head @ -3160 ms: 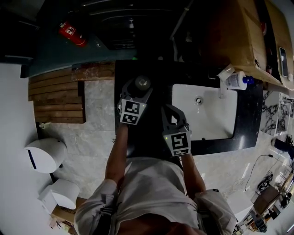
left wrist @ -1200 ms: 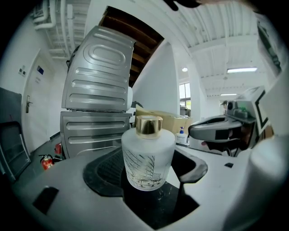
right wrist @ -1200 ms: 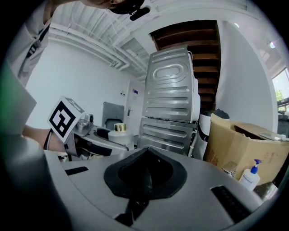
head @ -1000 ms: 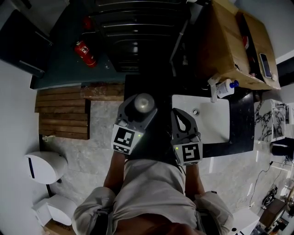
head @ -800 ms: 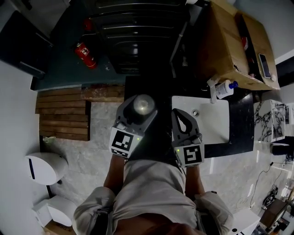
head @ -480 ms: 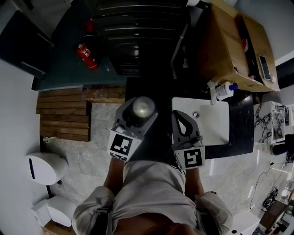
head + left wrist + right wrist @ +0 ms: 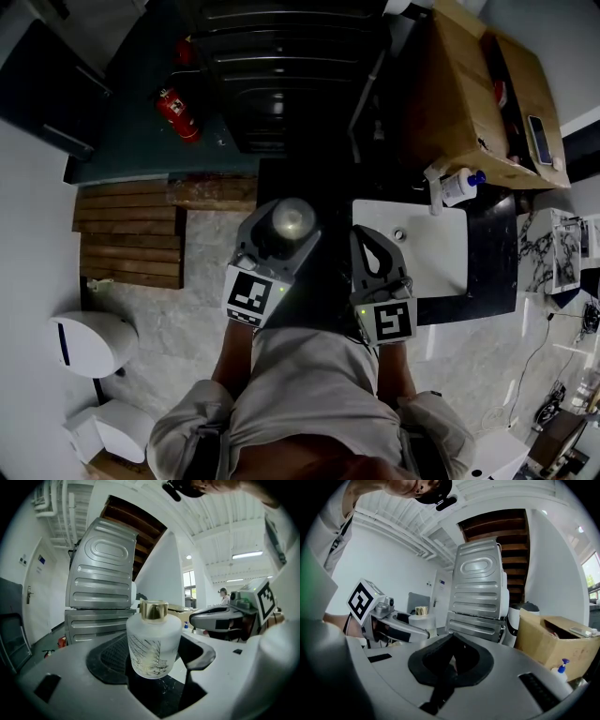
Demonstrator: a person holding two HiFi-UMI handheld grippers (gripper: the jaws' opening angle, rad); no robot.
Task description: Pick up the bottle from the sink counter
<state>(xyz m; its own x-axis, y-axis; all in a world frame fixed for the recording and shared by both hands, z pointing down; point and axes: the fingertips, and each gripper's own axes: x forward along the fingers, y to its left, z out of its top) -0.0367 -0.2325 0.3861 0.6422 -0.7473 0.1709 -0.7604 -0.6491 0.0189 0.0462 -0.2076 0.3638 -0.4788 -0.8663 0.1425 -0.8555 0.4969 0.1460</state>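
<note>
Frosted bottle (image 7: 153,641), gold cap, upright — clamped between the left gripper's (image 7: 159,652) jaws, just left of the white sink (image 7: 433,267), over the black counter (image 7: 495,272). Right gripper (image 7: 451,662) at the sink's left edge, jaws together, nothing in them. Spray bottle (image 7: 459,185) at the sink's far rim — cardboard box (image 7: 469,94) beyond.
</note>
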